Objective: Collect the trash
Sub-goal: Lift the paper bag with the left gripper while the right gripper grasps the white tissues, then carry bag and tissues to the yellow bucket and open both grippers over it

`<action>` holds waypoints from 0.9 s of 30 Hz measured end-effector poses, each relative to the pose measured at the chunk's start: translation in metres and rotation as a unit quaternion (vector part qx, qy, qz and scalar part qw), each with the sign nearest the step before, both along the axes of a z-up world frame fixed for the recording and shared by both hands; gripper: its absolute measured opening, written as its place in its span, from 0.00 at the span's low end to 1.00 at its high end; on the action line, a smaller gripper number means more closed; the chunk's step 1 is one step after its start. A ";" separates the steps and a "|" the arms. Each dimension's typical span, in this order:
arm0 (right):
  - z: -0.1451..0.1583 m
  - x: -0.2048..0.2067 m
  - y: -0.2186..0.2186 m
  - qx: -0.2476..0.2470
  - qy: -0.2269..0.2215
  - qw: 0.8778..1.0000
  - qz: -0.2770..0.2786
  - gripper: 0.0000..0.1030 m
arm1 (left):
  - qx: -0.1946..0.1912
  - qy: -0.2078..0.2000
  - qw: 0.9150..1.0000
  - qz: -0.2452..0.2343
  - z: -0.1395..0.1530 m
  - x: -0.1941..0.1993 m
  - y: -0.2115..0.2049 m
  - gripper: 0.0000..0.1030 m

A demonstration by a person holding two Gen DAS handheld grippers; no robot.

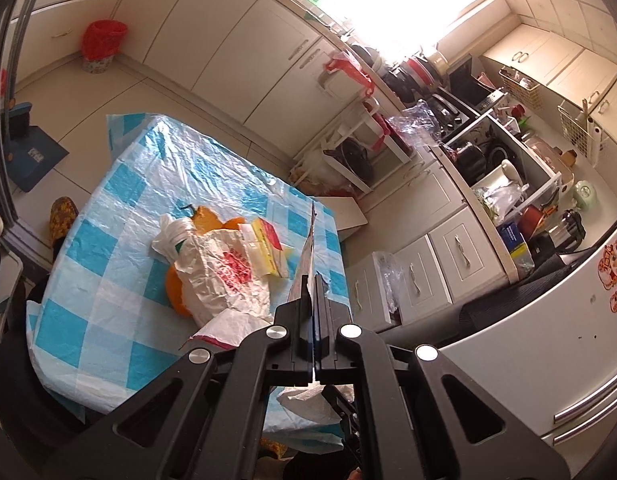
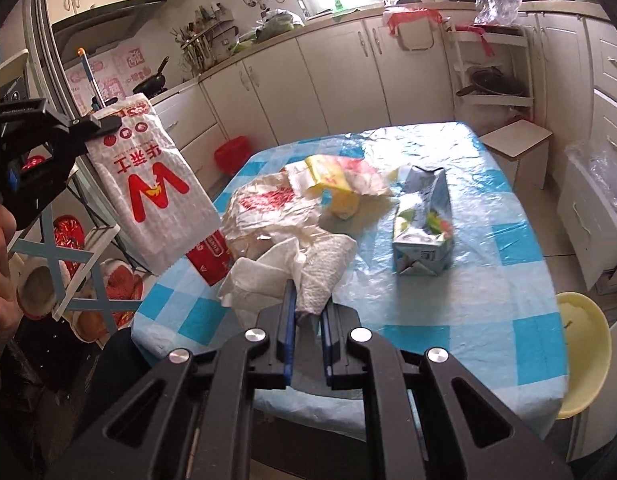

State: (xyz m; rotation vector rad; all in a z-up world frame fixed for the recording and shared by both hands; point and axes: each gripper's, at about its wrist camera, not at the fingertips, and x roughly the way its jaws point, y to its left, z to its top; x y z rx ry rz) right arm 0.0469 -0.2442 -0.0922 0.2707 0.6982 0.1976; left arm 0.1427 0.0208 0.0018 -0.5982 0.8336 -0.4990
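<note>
Writing shows best on the white paper bag (image 2: 148,184) hanging off the worktop's left edge: a large red "W" with red Chinese characters, seen upside down. The left tool (image 2: 108,123) is clamped together on the bag's top corner; in its own view the bag (image 1: 310,248) appears edge-on between the closed fingers. The right tool (image 2: 308,312) is clamped on a crumpled white paper towel (image 2: 308,268) near the worktop's front edge. Behind it lie a wrinkled white plastic bag with a red print (image 2: 268,204), a red packet (image 2: 208,258) at the left edge, a yellow wrapper (image 2: 332,184), and a dented pale-blue carton (image 2: 424,224) right of centre. The blue-and-white checked cover (image 2: 488,280) is bare along the right and far sides. A red-lined bin (image 2: 232,154) stands on the floor beyond the far left corner.
</note>
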 end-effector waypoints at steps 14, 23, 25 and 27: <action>0.007 -0.008 -0.141 -0.069 0.033 0.984 -0.163 0.11 | -0.020 -0.019 0.993 -0.114 0.029 0.002 -0.126 0.00; -0.051 0.014 -0.234 -0.034 0.168 0.962 -0.214 0.11 | -0.025 0.000 0.981 -0.195 0.005 0.009 -0.242 0.00; -0.074 0.019 -0.256 0.005 0.207 0.953 -0.221 0.11 | -0.020 0.011 0.977 -0.210 -0.010 0.010 -0.268 0.00; -0.094 0.021 -0.273 0.025 0.237 0.943 -0.232 0.11 | -0.013 0.026 0.974 -0.223 -0.029 0.012 -0.294 0.00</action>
